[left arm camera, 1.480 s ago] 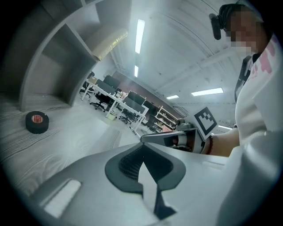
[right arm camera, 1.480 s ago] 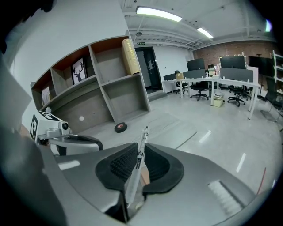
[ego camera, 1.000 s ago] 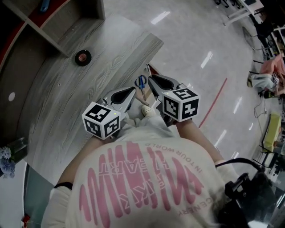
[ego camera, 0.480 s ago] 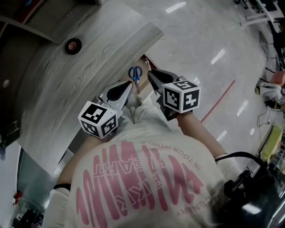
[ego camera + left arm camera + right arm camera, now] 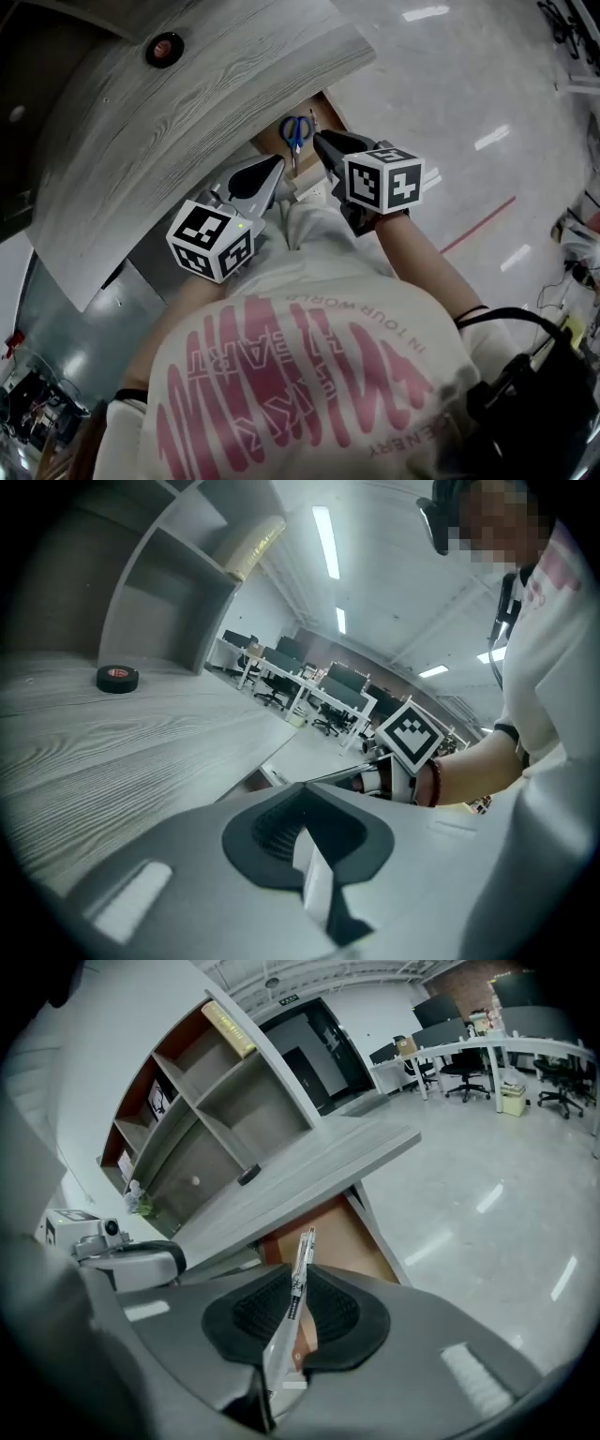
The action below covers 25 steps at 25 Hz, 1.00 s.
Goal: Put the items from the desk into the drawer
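My right gripper is shut on a slim pen, which sticks out past the jaws over the open brown drawer. In the head view the drawer opens below the grey wooden desk, and blue-handled scissors lie in it. My left gripper hovers beside the right one at the drawer's near side, jaws shut with nothing between them. A black tape roll lies on the desk, far from both grippers. It also shows as the tape roll in the left gripper view.
Open shelving rises behind the desk, with a yellowish book on top. Shiny floor lies right of the drawer. A grey metal cabinet side stands under the desk at the left. My torso fills the lower head view.
The head view has tilted, so the desk and tape roll sit higher in the picture. Both grippers stay side by side at the drawer, the right one still holding the pen.
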Tool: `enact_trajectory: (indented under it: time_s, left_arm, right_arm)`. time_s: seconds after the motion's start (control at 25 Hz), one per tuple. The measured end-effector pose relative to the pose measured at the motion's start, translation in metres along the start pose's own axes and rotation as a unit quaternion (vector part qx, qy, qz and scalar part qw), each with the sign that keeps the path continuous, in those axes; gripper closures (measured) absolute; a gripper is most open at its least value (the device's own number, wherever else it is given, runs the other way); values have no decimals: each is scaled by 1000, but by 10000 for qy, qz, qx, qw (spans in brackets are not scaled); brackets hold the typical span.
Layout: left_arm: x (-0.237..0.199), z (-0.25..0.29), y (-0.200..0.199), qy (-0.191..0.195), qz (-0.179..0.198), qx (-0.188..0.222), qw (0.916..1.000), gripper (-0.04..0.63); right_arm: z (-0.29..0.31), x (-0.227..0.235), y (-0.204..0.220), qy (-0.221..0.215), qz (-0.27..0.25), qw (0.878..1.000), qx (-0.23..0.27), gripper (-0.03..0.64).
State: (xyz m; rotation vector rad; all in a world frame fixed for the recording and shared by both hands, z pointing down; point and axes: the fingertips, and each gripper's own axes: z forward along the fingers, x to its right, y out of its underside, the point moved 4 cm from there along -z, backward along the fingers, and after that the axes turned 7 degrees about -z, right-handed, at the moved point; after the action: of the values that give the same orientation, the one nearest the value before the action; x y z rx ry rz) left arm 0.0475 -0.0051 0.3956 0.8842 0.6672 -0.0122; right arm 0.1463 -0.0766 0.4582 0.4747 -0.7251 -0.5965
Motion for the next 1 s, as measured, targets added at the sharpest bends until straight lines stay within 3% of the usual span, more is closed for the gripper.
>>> enact_trajectory:
  time_s: [0.36, 0.64, 1.0]
  left_arm:
    - [1, -12, 24, -629, -237, 191, 9976, 577]
    - [-2, -11, 41, -792, -368, 187, 9960, 577]
    - [-17, -6, 51, -931, -587, 276, 9935, 577]
  right_arm:
    - [32, 12, 20, -367, -268, 9981, -414, 561]
    - [51, 26, 27, -238, -786, 9947, -626, 561]
    - [79, 41, 33, -166, -711, 9937, -851, 561]
